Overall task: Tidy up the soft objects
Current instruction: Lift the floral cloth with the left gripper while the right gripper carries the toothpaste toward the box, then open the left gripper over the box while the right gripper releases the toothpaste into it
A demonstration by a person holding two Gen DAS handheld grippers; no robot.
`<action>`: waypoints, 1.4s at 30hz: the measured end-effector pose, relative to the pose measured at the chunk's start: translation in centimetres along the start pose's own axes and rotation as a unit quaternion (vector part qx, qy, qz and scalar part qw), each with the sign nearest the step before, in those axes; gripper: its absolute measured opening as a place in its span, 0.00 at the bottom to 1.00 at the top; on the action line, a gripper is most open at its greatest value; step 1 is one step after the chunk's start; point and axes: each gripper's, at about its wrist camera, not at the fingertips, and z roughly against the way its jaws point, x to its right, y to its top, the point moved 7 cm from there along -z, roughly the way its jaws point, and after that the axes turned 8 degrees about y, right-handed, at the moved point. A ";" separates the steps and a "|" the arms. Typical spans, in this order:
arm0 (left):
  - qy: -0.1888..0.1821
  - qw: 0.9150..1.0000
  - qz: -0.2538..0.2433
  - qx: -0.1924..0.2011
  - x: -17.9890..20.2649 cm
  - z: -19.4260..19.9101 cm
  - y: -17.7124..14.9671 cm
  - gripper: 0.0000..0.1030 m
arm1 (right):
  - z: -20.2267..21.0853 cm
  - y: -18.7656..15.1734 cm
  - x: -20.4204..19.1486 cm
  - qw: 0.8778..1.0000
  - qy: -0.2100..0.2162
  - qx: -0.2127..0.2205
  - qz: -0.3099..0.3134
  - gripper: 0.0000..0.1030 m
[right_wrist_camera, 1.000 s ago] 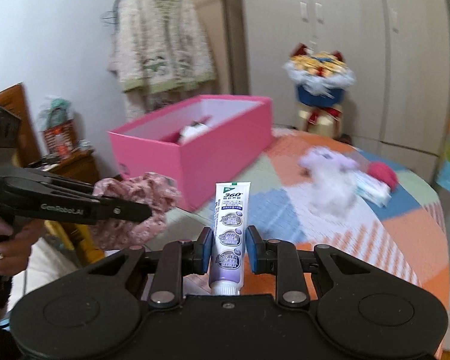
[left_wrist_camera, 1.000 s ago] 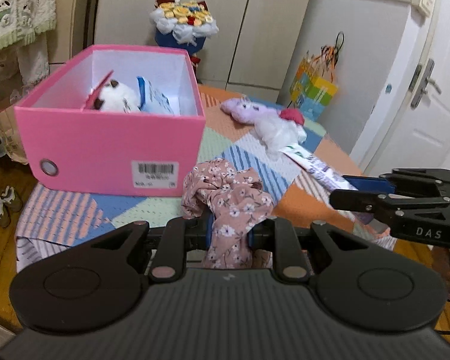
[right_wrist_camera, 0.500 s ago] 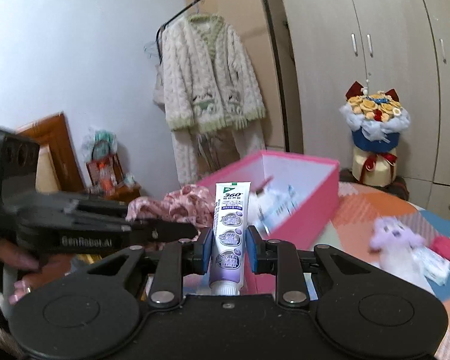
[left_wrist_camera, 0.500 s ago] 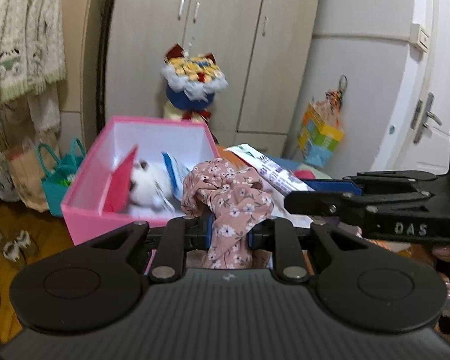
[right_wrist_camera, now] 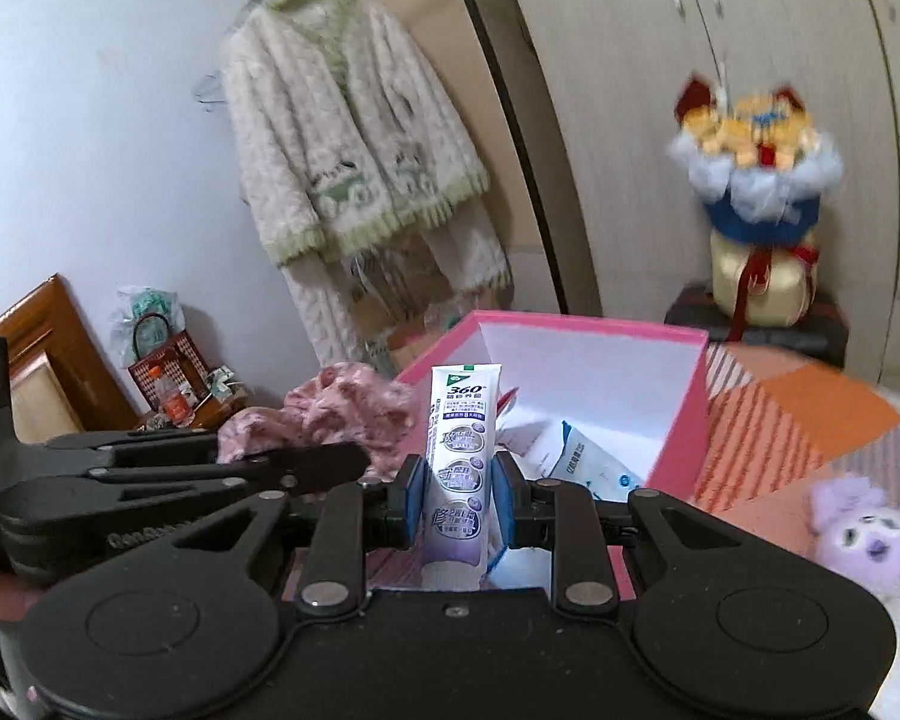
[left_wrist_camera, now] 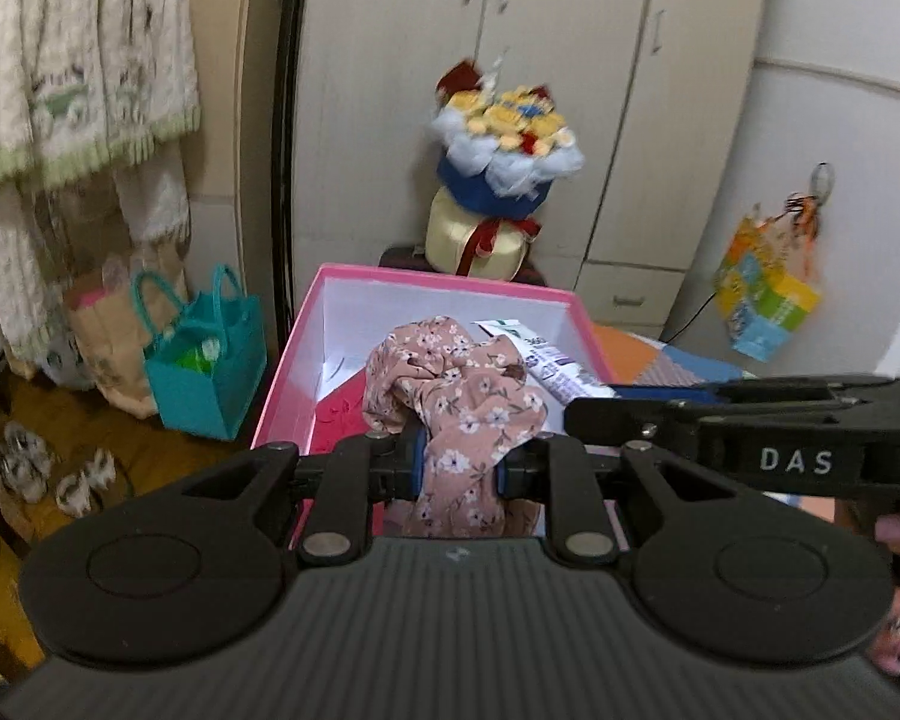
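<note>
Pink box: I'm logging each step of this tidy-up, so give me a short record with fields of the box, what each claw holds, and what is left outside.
container: pink box, open top, white inside
inside box: white packet, red item
left claw: shut on floral cloth, in front of the box opening
right claw: shut on toothpaste tube, upright, in front of the box opening
outside box: purple plush toy on patterned bedspread
background: flower bouquet by wardrobe

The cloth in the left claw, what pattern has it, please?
Dusty pink with small white flowers; left wrist view.
</note>
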 end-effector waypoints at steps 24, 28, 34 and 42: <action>0.027 0.998 0.017 -0.062 -3.0 -7.6 0.9 0.53 | -7.7 1.2 4.6 0.995 -0.042 -0.064 -0.067 0.37; 0.020 1.000 -0.004 -0.017 -2.9 -4.5 1.7 0.63 | -5.8 1.5 3.8 0.996 -0.042 -0.064 -0.035 0.39; 0.022 0.999 -0.042 -0.003 -2.7 -0.3 2.0 0.65 | -2.1 0.6 1.5 0.996 -0.049 -0.071 0.032 0.45; -0.047 0.997 -0.055 -0.026 -0.7 4.8 0.8 0.69 | 4.3 0.3 -2.2 0.992 -0.062 -0.044 0.100 0.58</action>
